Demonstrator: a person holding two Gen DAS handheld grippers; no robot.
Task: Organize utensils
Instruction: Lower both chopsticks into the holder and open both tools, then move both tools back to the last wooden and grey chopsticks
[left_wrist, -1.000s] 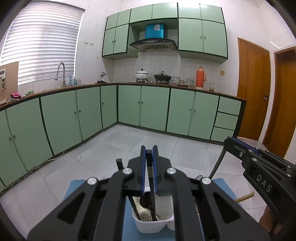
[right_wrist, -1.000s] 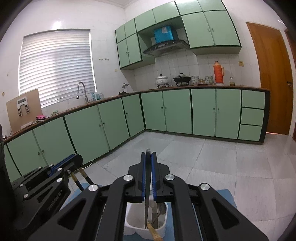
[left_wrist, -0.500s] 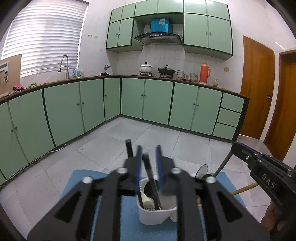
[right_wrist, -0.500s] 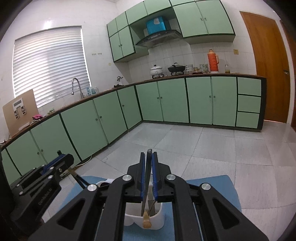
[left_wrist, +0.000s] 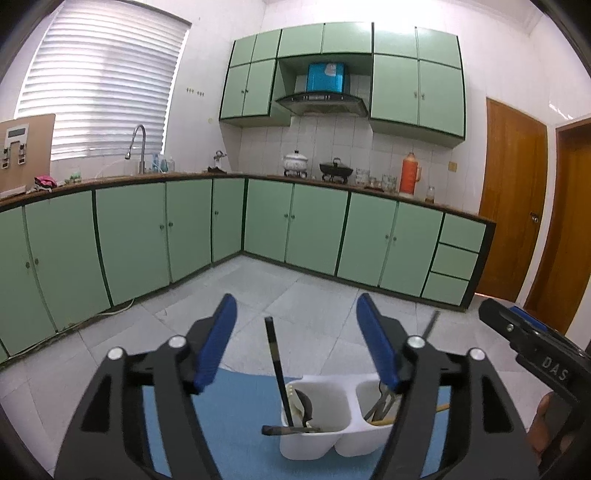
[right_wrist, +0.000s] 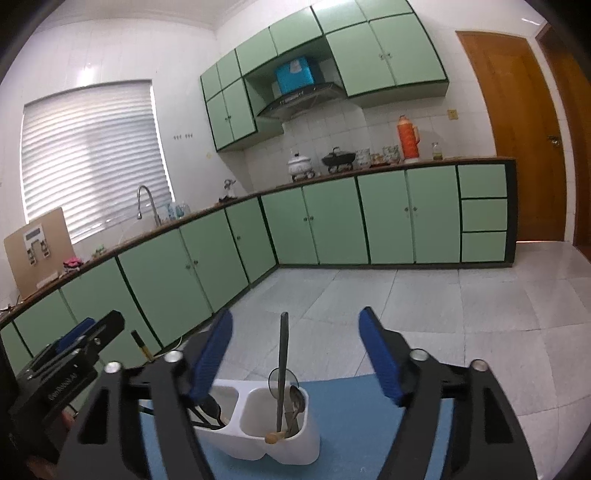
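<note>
A white two-compartment utensil holder (left_wrist: 332, 421) (right_wrist: 258, 439) stands on a blue mat (left_wrist: 236, 424). In the left wrist view a black handle (left_wrist: 275, 354) rises from its left compartment, between the jaws of my left gripper (left_wrist: 295, 325). Those jaws are opening and do not touch it. In the right wrist view a dark upright handle (right_wrist: 283, 358) stands in the right compartment beside a spoon (right_wrist: 295, 398). It is free between the opening jaws of my right gripper (right_wrist: 295, 332). Each view shows the other gripper at its edge.
Green base cabinets (left_wrist: 295, 229) and a worktop with a sink tap (left_wrist: 136, 147) run along the far walls. Pale floor tiles lie beyond the mat. Brown doors (left_wrist: 513, 229) stand at the right. A hand (left_wrist: 543, 424) shows at the lower right.
Both grippers were shut on upright handles over the holder. Now both have spread wide and drawn back a little, and the handles stand loose in their compartments.
</note>
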